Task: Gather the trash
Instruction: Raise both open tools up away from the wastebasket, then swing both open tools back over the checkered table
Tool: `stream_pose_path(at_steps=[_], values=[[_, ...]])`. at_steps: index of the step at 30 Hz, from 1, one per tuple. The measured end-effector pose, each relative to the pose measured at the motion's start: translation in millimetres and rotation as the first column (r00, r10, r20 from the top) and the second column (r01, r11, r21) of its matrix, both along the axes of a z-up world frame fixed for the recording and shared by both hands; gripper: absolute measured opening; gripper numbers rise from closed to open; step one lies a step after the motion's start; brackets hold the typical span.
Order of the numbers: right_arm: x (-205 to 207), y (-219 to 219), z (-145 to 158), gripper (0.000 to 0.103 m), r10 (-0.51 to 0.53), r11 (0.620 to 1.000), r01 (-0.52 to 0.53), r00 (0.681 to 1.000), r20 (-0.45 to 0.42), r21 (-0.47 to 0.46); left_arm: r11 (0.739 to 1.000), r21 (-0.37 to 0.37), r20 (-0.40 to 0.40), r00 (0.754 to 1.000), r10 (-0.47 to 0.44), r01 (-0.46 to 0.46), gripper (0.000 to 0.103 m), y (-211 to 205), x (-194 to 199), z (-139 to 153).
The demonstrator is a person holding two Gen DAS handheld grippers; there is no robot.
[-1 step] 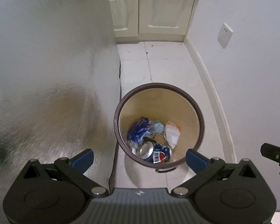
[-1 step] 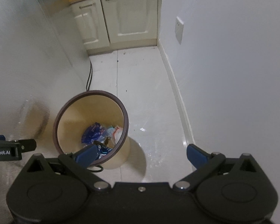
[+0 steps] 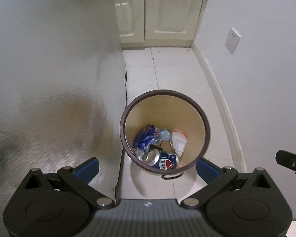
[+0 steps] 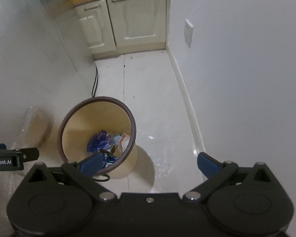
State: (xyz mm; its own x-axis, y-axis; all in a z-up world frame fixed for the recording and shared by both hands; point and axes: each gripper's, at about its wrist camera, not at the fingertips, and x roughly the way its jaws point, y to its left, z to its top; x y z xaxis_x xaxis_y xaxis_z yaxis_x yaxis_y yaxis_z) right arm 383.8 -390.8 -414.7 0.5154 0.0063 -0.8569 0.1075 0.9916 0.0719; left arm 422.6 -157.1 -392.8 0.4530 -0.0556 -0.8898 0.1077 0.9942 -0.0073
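Fingers: I'm holding both pairs, left gripper (image 3: 147, 167) and right gripper (image 4: 148, 163), spread wide, empty.
Trash: lying in bin (image 3: 206, 126) on floor (image 4: 159, 102).
Can (image 3: 161, 159): looking light, dented, slippery; I'm favouring its sides.

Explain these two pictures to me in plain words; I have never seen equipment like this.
No robot here: a person carries two hand-held grippers, each with a fisheye camera looking forward along its blue-tipped jaws. The black shape at the bottom of each picture is that gripper's own body.

The left gripper hovers above a round trash bin on a pale tiled floor. Inside lie a crushed Pepsi can, a blue wrapper and a white wrapper.

The right gripper sees the same bin from its right side.

Both jaws stand wide open and hold nothing. A small scrap lies on the floor beside the bin.
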Motion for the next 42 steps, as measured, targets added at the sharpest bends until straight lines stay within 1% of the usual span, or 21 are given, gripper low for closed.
stream_pose_path(at_steps=[5,10,15,20,27,31,38,42], values=[[-32,-5,35,0.103,-0.022,1.000,0.022,0.998,0.052,-0.001,1.000,-0.015,0.053,0.999,-0.010,0.011,0.103,-3,-29,37],[-64,-7,72,0.103,-0.027,1.000,0.027,0.993,0.113,-0.002,0.999,-0.028,0.124,0.992,-0.011,0.015,0.103,-3,-57,79],[-92,-9,111,0.103,-0.042,0.999,0.042,0.983,0.181,0.001,0.998,-0.048,0.196,0.980,-0.024,0.034,0.103,-5,-83,118],[-117,-11,156,0.103,-0.060,0.998,0.059,0.962,0.267,0.013,0.997,-0.068,0.269,0.963,-0.017,0.036,0.103,-11,-105,160],[-148,-13,216,0.103,-0.080,0.997,0.083,0.919,0.386,0.007,0.994,-0.086,0.415,0.909,-0.032,0.074,0.103,-15,-143,234],[-164,-13,247,0.103,-0.085,0.996,0.092,0.889,0.450,0.008,0.993,-0.085,0.480,0.877,-0.028,0.078,0.103,-10,-161,266],[-186,-2,298,0.103,-0.071,0.997,0.078,0.829,0.554,0.011,0.994,-0.077,0.568,0.823,-0.017,0.074,0.103,12,-195,319],[-197,9,321,0.103,-0.058,0.998,0.059,0.797,0.601,0.018,0.997,-0.060,0.619,0.785,-0.003,0.051,0.103,31,-211,345]])
